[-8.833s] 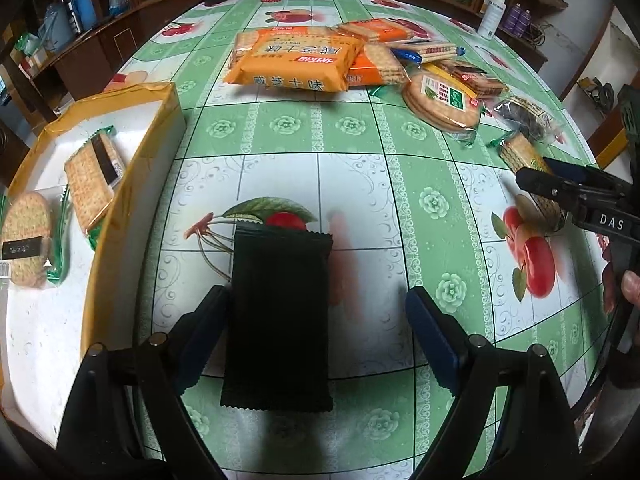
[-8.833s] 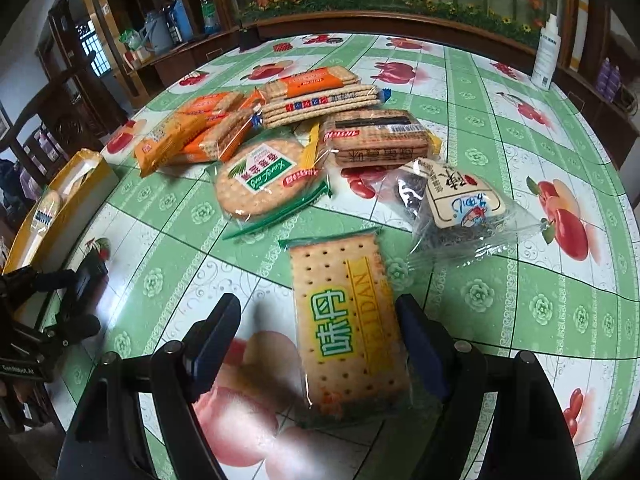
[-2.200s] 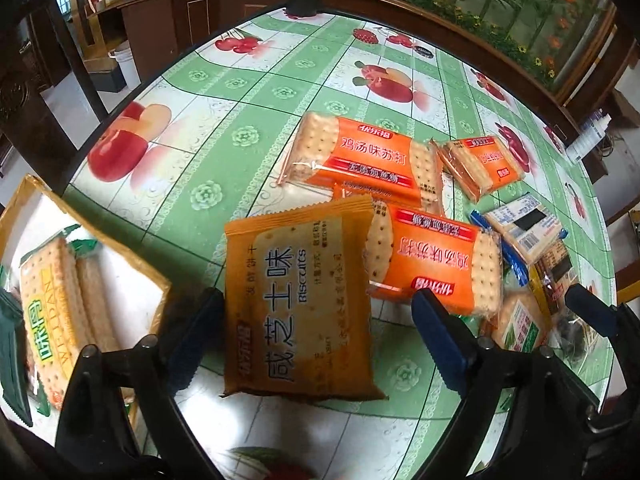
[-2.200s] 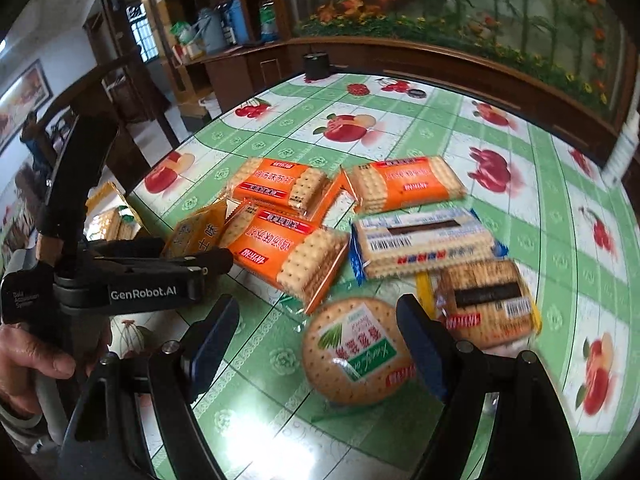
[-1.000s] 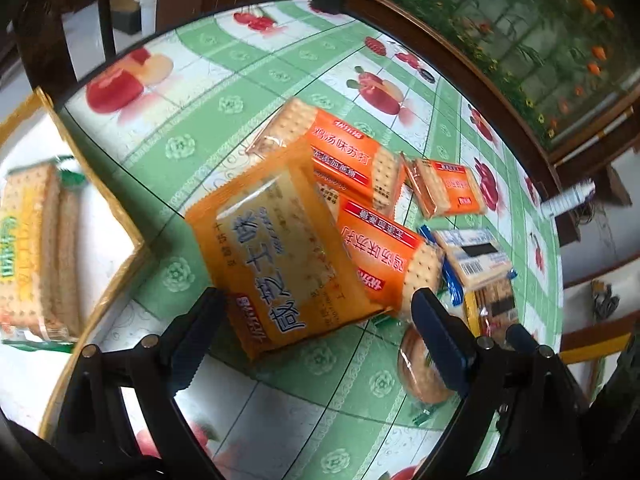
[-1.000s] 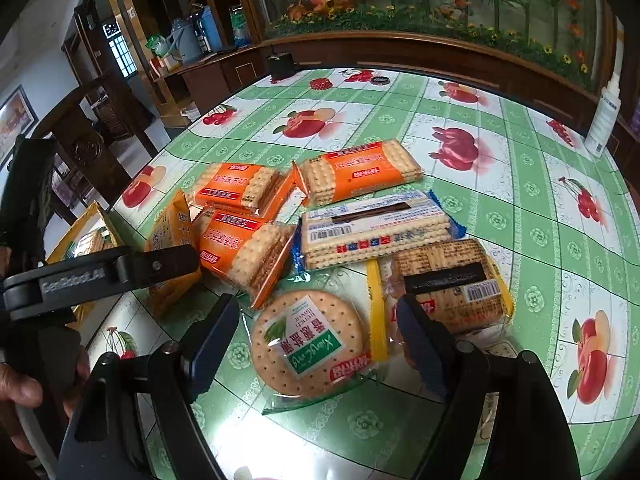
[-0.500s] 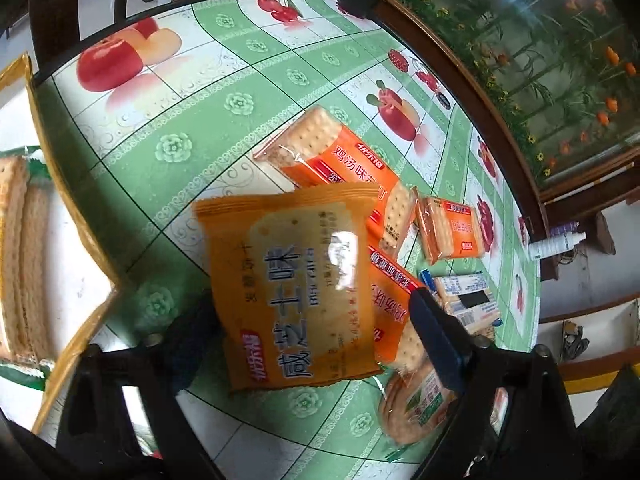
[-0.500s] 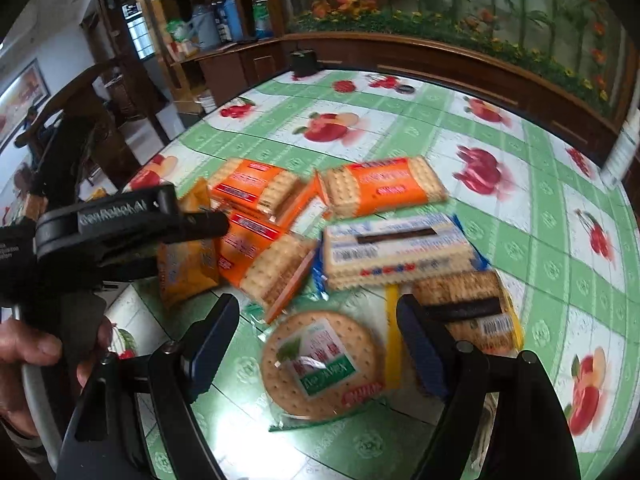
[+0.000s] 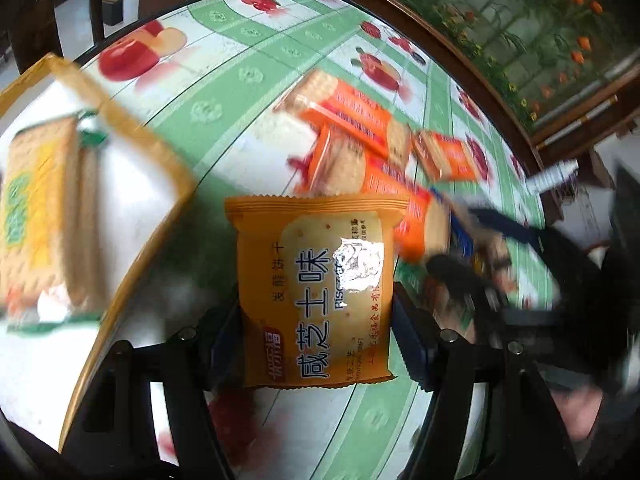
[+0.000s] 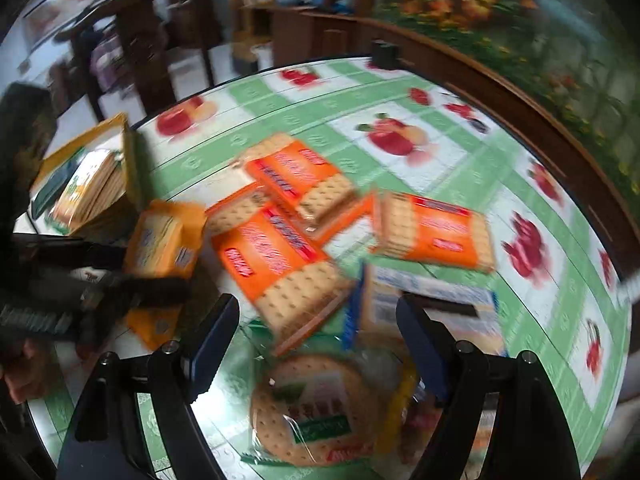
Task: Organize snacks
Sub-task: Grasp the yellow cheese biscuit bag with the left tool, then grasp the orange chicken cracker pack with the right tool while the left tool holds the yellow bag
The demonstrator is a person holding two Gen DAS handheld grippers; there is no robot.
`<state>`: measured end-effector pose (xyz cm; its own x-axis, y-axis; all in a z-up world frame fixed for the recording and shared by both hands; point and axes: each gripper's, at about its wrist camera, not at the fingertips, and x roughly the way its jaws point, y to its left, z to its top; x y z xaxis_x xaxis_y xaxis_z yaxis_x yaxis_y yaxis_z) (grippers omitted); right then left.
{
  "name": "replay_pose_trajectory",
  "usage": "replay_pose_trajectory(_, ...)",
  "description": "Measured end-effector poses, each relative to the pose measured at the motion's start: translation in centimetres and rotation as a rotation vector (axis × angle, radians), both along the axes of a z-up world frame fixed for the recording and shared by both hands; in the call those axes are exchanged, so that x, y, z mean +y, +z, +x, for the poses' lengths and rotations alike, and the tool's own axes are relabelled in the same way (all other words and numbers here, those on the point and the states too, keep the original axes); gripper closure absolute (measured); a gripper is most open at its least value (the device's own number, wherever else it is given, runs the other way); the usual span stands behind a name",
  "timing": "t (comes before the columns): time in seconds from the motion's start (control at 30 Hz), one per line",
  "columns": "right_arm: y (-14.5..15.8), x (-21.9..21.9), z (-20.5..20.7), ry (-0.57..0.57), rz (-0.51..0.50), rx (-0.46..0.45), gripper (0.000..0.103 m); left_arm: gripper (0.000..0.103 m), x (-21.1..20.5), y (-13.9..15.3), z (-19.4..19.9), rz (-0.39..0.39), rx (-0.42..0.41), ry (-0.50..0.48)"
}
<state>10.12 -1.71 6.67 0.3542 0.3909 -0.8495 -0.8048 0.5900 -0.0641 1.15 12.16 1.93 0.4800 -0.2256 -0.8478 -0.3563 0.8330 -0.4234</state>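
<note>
My left gripper (image 9: 316,328) is shut on a yellow-orange biscuit pack (image 9: 314,292) and holds it above the table beside the yellow box (image 9: 132,136). The same pack (image 10: 160,240) and left gripper show at the left of the right wrist view. My right gripper (image 10: 316,332) is open and empty above a round cracker pack (image 10: 316,412). Orange cracker packs (image 10: 280,260) lie in a heap just beyond it.
The yellow box (image 10: 128,160) holds cracker packs (image 9: 44,208). A blue-edged pack (image 10: 432,312) lies right of the heap. The green fruit-print tablecloth (image 9: 248,64) covers the round table. A dark wooden chair (image 10: 136,40) and cabinets stand beyond the far edge.
My left gripper has lifted the yellow-orange pack and swung it left toward the yellow box. My right gripper has moved closer to the orange heap. Both views are motion-blurred.
</note>
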Motion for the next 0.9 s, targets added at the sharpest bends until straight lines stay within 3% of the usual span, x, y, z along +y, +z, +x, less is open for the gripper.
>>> replay_pose_trajectory(0.27,-1.6,4.5,0.9,0.147,-0.099,0.003,0.022,0.033,-0.1,0.1,-3.7,0.017,0.002,-0.05)
replay_pose_trajectory(0.43,-3.4,6.2,2.0,0.163,-0.148,0.09,0.022,0.033,-0.4,0.5,-4.6,0.025,-0.011,-0.072)
replay_pose_trajectory(0.63,-2.9,5.4,0.6,0.095,-0.063,0.244,0.031,0.033,-0.5,0.8,-5.8,0.024,-0.016,-0.096)
replay_pose_trajectory(0.77,-2.0,5.9,-0.8,0.07,-0.07,0.129,0.03,0.033,-0.4,0.7,-6.1,0.031,-0.016,-0.09)
replay_pose_trajectory(0.9,-2.7,7.3,-0.6,0.04,-0.057,0.119,0.029,0.033,-0.6,0.8,-6.5,0.032,-0.023,-0.087)
